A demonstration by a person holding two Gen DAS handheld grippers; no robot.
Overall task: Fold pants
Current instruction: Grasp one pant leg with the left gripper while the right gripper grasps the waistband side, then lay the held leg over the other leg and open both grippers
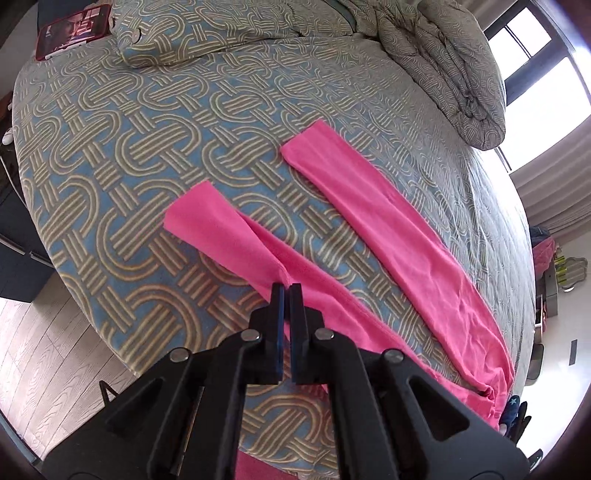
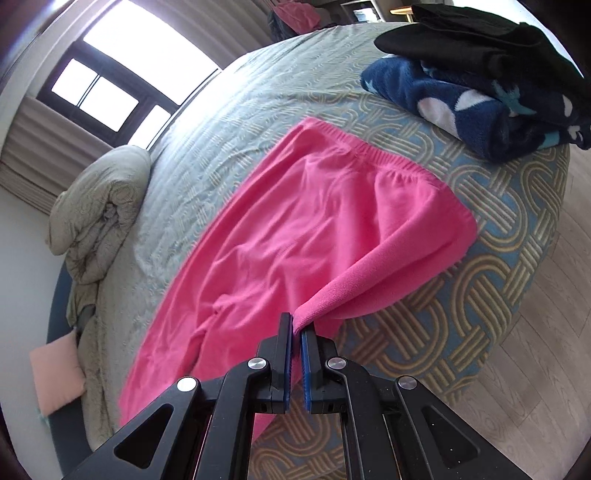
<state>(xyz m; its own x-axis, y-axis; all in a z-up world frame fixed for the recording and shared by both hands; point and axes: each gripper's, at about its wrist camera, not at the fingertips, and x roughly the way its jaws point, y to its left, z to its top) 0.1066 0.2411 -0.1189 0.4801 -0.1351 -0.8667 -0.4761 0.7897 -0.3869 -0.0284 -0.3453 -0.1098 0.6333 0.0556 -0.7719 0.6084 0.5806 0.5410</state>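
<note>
Pink pants (image 1: 391,225) lie spread on a patterned bedspread (image 1: 122,147), both legs stretched apart toward the pillow end. My left gripper (image 1: 287,290) is shut on a pinched fold of the near leg (image 1: 236,236), about midway along it. In the right wrist view the waist end of the pants (image 2: 314,221) lies flat with its elastic waistband (image 2: 388,157) toward the bed's foot. My right gripper (image 2: 297,325) is shut on the near side edge of the pants by the hip, lifting it into a taut ridge.
A pillow (image 1: 177,33) and a rolled duvet (image 1: 454,70) lie at the head of the bed, a phone (image 1: 74,29) beside them. Folded dark clothes (image 2: 480,85) are stacked near the waistband. Wooden floor (image 1: 44,354) runs along the near bed edge.
</note>
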